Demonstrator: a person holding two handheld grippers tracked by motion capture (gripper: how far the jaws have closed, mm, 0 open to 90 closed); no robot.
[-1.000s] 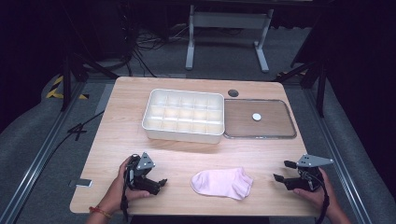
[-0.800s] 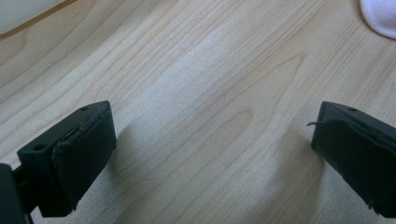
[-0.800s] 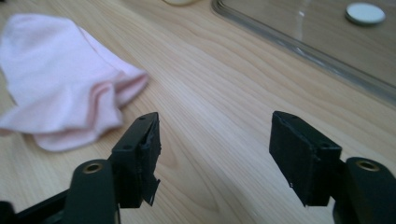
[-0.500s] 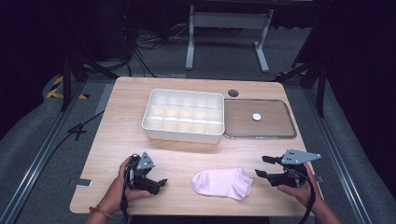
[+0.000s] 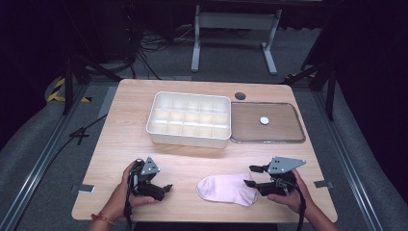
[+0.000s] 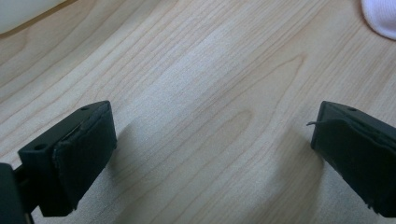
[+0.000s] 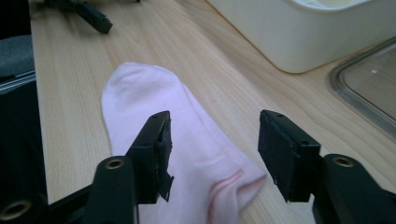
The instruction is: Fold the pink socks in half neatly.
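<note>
A pale pink sock point(image 5: 225, 188) lies flat near the table's front edge, between my two grippers. My right gripper point(image 5: 250, 176) has come up to its right end. In the right gripper view its jaws point(image 7: 215, 149) stand apart above the sock point(image 7: 187, 140), whose cuff end lies under the gap. The jaws have just been closing, and the pads do not press on the fabric. My left gripper point(image 5: 166, 187) rests to the sock's left, open over bare wood point(image 6: 210, 154). A corner of the sock point(image 6: 380, 18) shows at the top right of the left gripper view.
A white box with several compartments point(image 5: 190, 119) stands at the table's middle back. Its clear lid point(image 5: 288, 137) lies to the right with a small white disc point(image 5: 263, 120) on it. A dark round grommet point(image 5: 240, 96) sits behind them. A grey tape mark point(image 5: 86, 188) is at the front left.
My right gripper has moved left and slightly up, from the table's right edge to the sock's end. Its jaws have narrowed. The left gripper and the sock have stayed put.
</note>
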